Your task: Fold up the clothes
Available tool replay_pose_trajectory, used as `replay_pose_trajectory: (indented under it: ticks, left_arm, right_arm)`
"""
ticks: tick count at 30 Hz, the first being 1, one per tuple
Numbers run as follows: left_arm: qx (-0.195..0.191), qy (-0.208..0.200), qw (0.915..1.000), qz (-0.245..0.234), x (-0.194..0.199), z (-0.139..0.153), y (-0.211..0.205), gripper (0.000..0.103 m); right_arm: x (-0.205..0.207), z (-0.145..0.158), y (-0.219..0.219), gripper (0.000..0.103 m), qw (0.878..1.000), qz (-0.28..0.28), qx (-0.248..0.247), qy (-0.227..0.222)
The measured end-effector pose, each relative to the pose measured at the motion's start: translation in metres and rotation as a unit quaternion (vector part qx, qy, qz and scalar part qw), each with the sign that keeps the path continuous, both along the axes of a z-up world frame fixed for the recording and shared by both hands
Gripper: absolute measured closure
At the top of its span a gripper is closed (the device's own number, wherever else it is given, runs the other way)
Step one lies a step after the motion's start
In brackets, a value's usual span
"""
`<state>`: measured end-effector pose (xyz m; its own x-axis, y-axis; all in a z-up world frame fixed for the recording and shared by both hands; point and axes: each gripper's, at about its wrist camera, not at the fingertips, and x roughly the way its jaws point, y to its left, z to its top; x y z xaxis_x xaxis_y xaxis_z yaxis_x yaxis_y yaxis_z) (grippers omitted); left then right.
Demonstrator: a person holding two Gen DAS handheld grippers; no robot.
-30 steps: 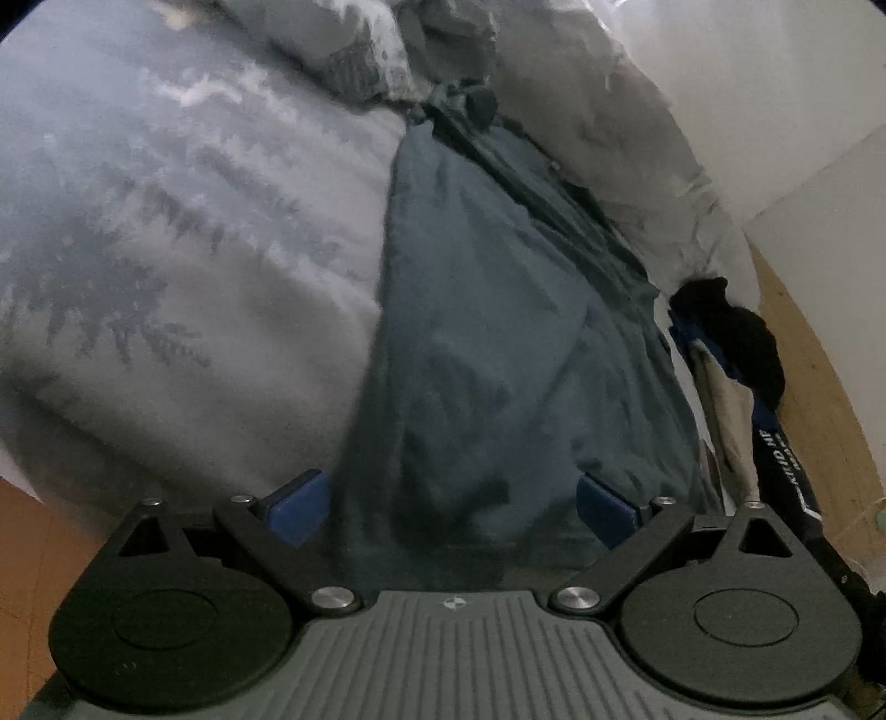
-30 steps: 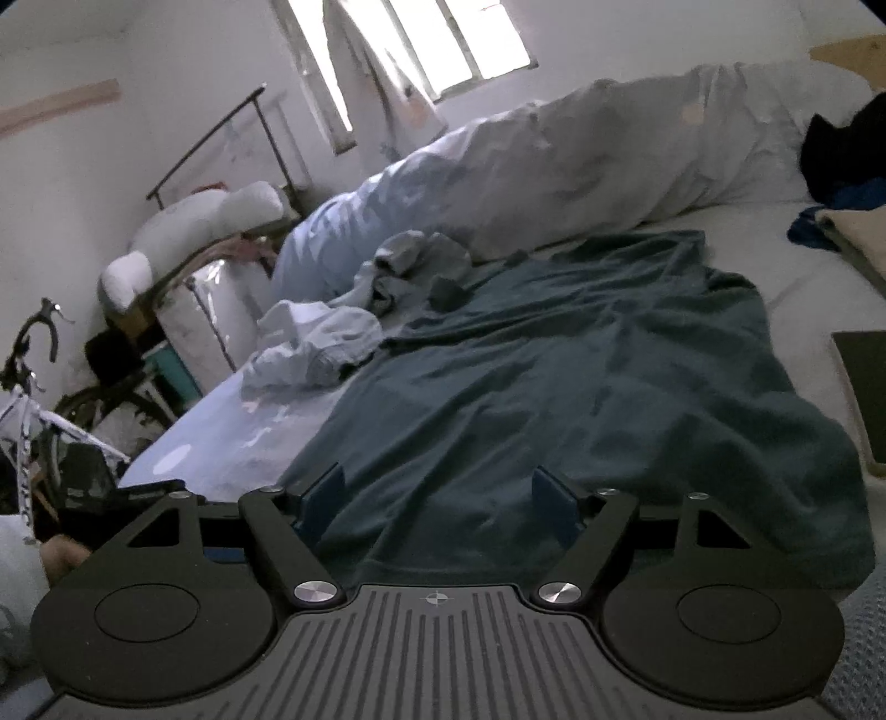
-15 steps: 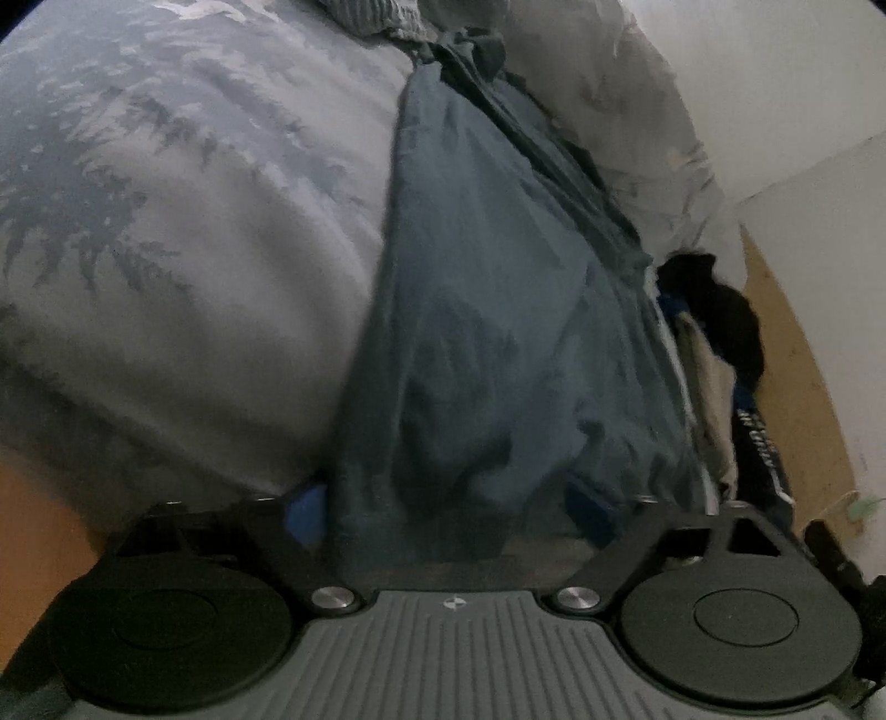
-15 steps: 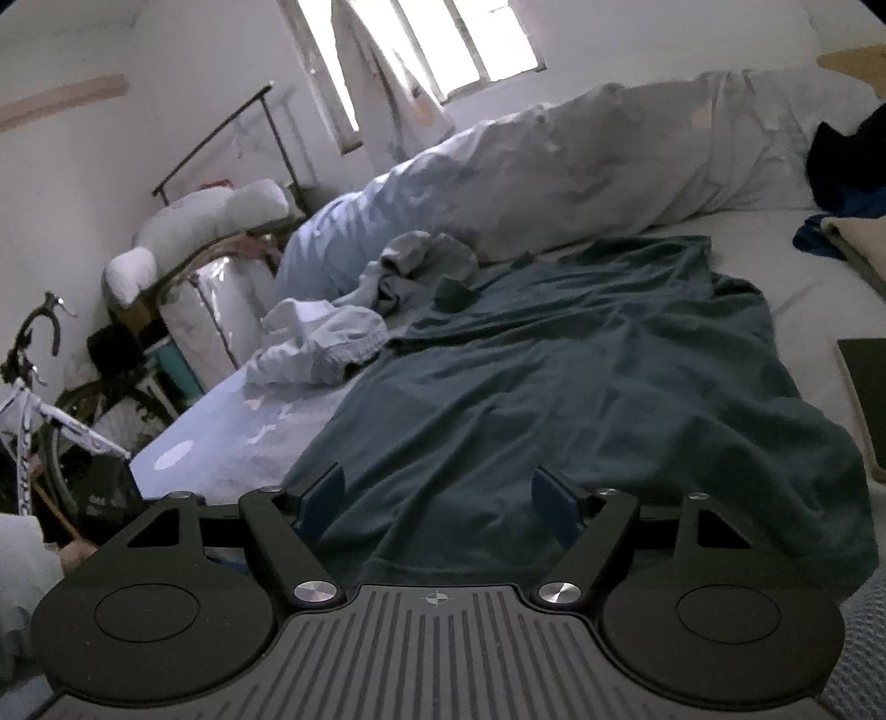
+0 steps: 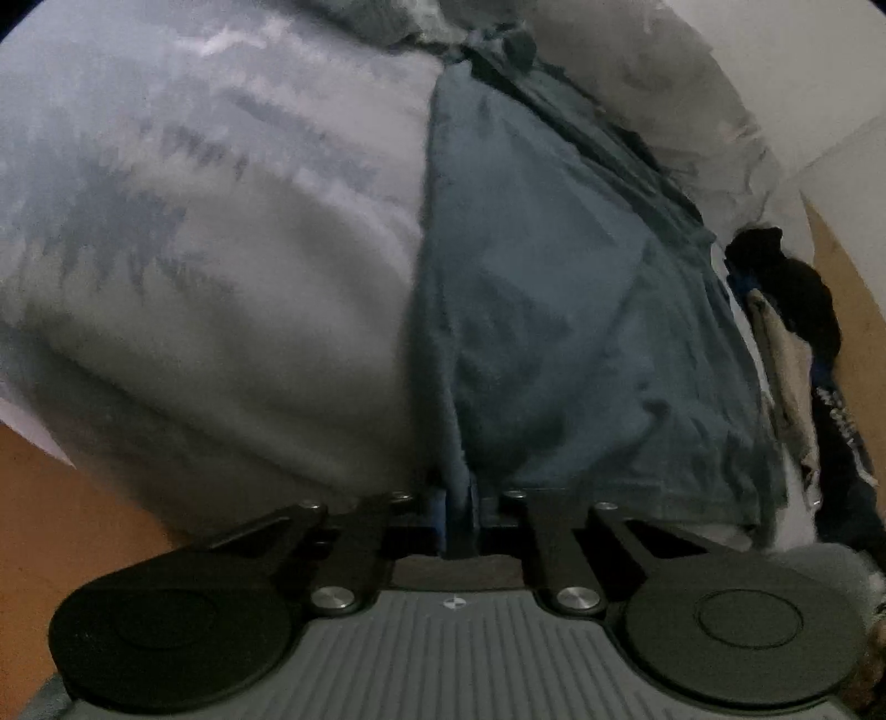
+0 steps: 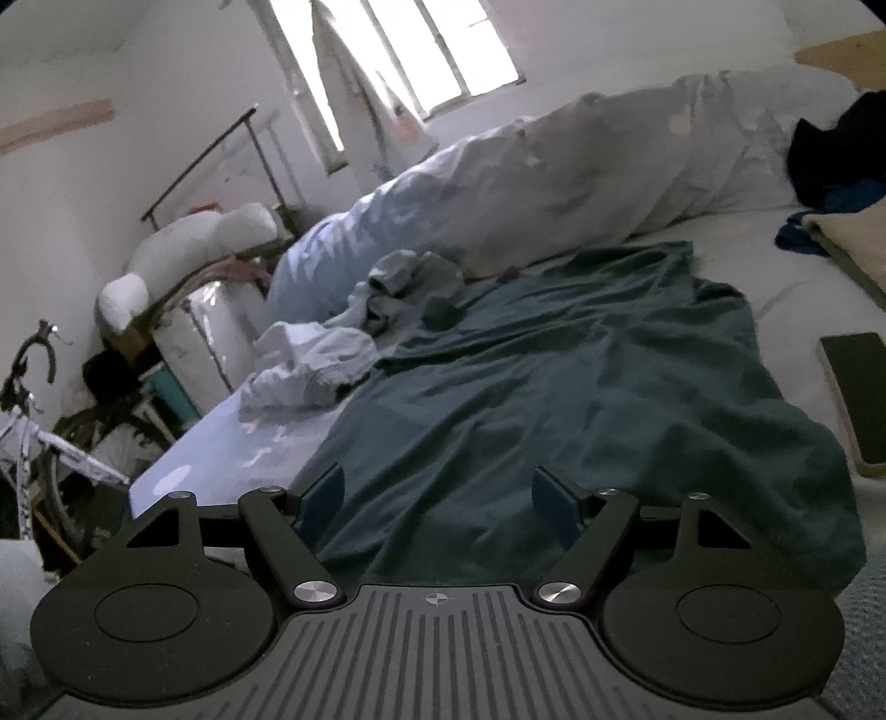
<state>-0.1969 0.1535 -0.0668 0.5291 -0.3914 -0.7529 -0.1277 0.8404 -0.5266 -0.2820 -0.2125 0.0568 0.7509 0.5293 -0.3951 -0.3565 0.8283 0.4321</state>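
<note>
Presently the dark teal garment (image 6: 581,399) lies spread flat across the bed (image 6: 775,288), its near hem reaching the mattress edge where both tools stand. Only the left wrist view shows a grip: the left gripper (image 5: 457,515) has its jaws drawn narrow with a fold of the garment's (image 5: 554,304) hem pinched between them, the cloth rising from the jaws in a tight pleat. Only the right wrist view shows the right gripper (image 6: 437,498), jaws spread wide, blue fingers (image 6: 321,498) standing over the hem with nothing between them; whether they touch the cloth cannot be told. The left view alone shows the grey tree-printed bedcover (image 5: 194,221) beside the garment, and the orange floor (image 5: 66,498) below it. The right view alone shows a bunched white duvet (image 6: 581,177) along the far side, crumpled pale clothes (image 6: 315,365) near the garment's far left corner, a window (image 6: 421,50), a bicycle (image 6: 33,432) at far left, and a dark flat board (image 6: 861,399) at right. Both views show a heap of black and blue clothing (image 6: 830,160) at the bed's right end.
</note>
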Motion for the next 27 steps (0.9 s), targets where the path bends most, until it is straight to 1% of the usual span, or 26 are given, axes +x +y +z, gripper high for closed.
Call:
replay_pose_trajectory:
  ticks: [2, 3, 5, 7, 9, 11, 12, 14, 16, 17, 19, 23, 26, 27]
  left_arm:
    - [0.023, -0.007, 0.9997, -0.002, -0.003, 0.008, -0.009, 0.093]
    - [0.026, -0.015, 0.9995, 0.001, -0.005, 0.015, -0.012, 0.093]
    - [0.032, -0.033, 0.9989, 0.007, -0.009, 0.028, -0.017, 0.093]
    - [0.038, -0.05, 0.998, 0.013, -0.014, 0.041, -0.023, 0.094]
    - [0.042, -0.065, 0.9968, 0.022, -0.017, 0.054, -0.028, 0.094]
    - [0.031, -0.062, 0.9963, 0.05, -0.017, 0.064, -0.025, 0.094]
    - [0.016, -0.062, 0.9958, 0.066, -0.018, 0.067, -0.02, 0.094]
    - [-0.013, -0.068, 0.9924, 0.102, -0.019, 0.078, -0.01, 0.094]
    - [-0.036, -0.087, 0.9878, 0.124, -0.02, 0.091, -0.003, 0.094]
    - [-0.044, -0.097, 0.9854, 0.133, -0.021, 0.098, 0.0, 0.094]
    - [-0.06, -0.116, 0.9805, 0.147, -0.018, 0.109, -0.002, 0.094]
    - [-0.093, -0.145, 0.9701, 0.171, -0.01, 0.123, -0.008, 0.094]
    - [-0.103, -0.158, 0.9655, 0.179, -0.005, 0.128, -0.011, 0.094]
    - [-0.105, -0.162, 0.9643, 0.181, -0.003, 0.129, -0.013, 0.094]
  right_arm:
    - [0.001, 0.002, -0.004, 0.023, 1.0, -0.013, 0.002, -0.001]
    - [0.003, 0.003, -0.008, 0.021, 1.0, -0.027, 0.003, -0.003]
    - [0.006, 0.006, -0.019, 0.019, 0.998, -0.061, 0.008, -0.013]
    - [0.009, 0.008, -0.04, 0.013, 0.995, -0.099, 0.02, -0.018]
    - [0.013, 0.009, -0.065, 0.005, 0.991, -0.132, 0.033, -0.019]
    - [0.016, 0.01, -0.09, 0.0, 0.985, -0.164, 0.045, -0.021]
    - [0.018, 0.01, -0.102, 0.0, 0.982, -0.18, 0.052, -0.021]
    - [0.021, 0.011, -0.127, 0.0, 0.975, -0.212, 0.064, -0.023]
    - [0.025, 0.012, -0.152, 0.0, 0.966, -0.244, 0.076, -0.024]
    - [0.028, 0.007, -0.16, 0.0, 0.965, -0.247, 0.088, -0.005]
    - [0.036, -0.005, -0.171, 0.0, 0.966, -0.237, 0.092, 0.036]
    - [0.046, -0.018, -0.17, 0.0, 0.975, -0.209, 0.059, 0.048]
    - [0.05, -0.036, -0.162, 0.0, 0.976, -0.197, 0.035, 0.086]
    - [0.053, -0.043, -0.161, 0.002, 0.976, -0.192, 0.026, 0.103]
